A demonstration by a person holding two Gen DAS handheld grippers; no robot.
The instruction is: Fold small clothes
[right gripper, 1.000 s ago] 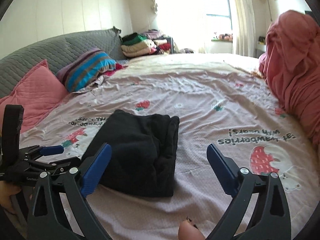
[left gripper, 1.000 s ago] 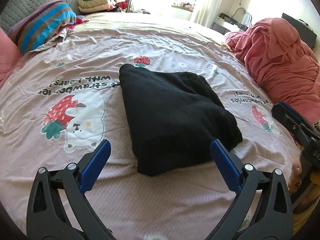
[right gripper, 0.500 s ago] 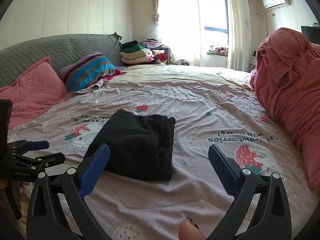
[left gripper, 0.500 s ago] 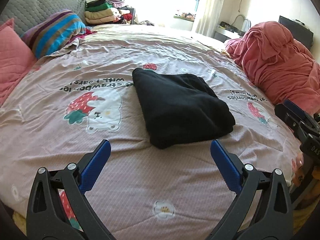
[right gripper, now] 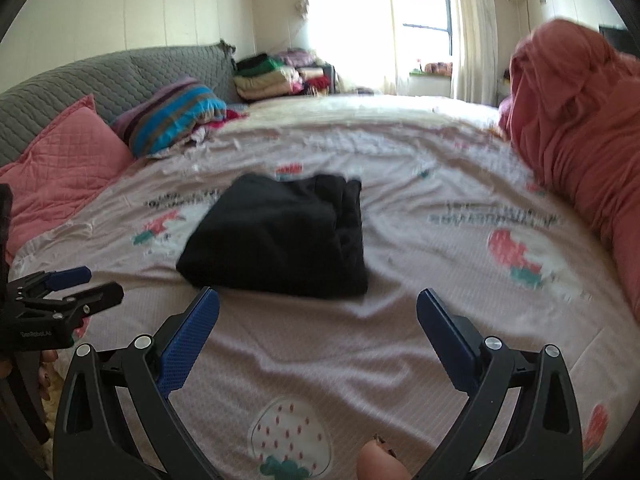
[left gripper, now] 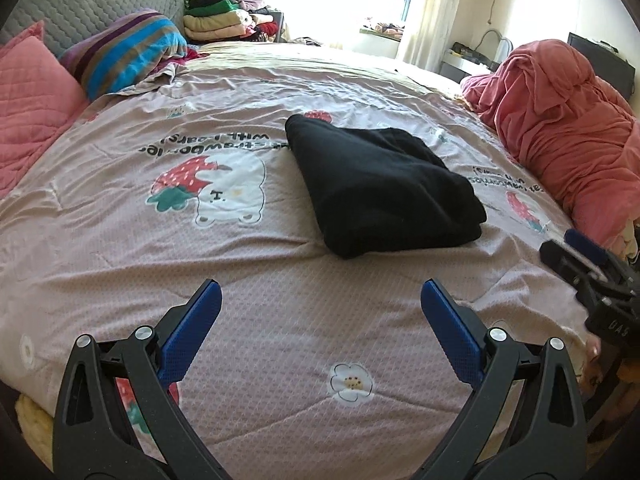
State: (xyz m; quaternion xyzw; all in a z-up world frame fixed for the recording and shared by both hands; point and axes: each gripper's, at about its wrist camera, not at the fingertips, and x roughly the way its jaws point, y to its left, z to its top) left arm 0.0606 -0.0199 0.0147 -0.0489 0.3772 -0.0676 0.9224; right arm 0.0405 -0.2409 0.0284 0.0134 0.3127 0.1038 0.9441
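Note:
A black garment [left gripper: 380,188] lies folded into a compact bundle in the middle of the pink strawberry-print bedspread [left gripper: 280,320]. The right wrist view shows the same black garment [right gripper: 280,236], slightly blurred. My left gripper [left gripper: 320,304] hovers open over bare bedspread, well short of the bundle, nothing between its blue pads. My right gripper [right gripper: 318,312] is also open and empty, just in front of the bundle's near edge. Each gripper appears at the edge of the other's view: right gripper [left gripper: 576,248], left gripper [right gripper: 68,280].
A heaped red blanket [left gripper: 560,128] fills the right side of the bed. Pink pillow [left gripper: 32,92] and striped pillow [left gripper: 128,48] lie at the left by the grey headboard [left gripper: 92,4]. Stacked folded clothes [left gripper: 220,20] sit at the far end near the window.
Both grippers have drawn back from the folded black garment toward the near edge of the bed, staying open. The garment lies still and looks smaller and farther off.

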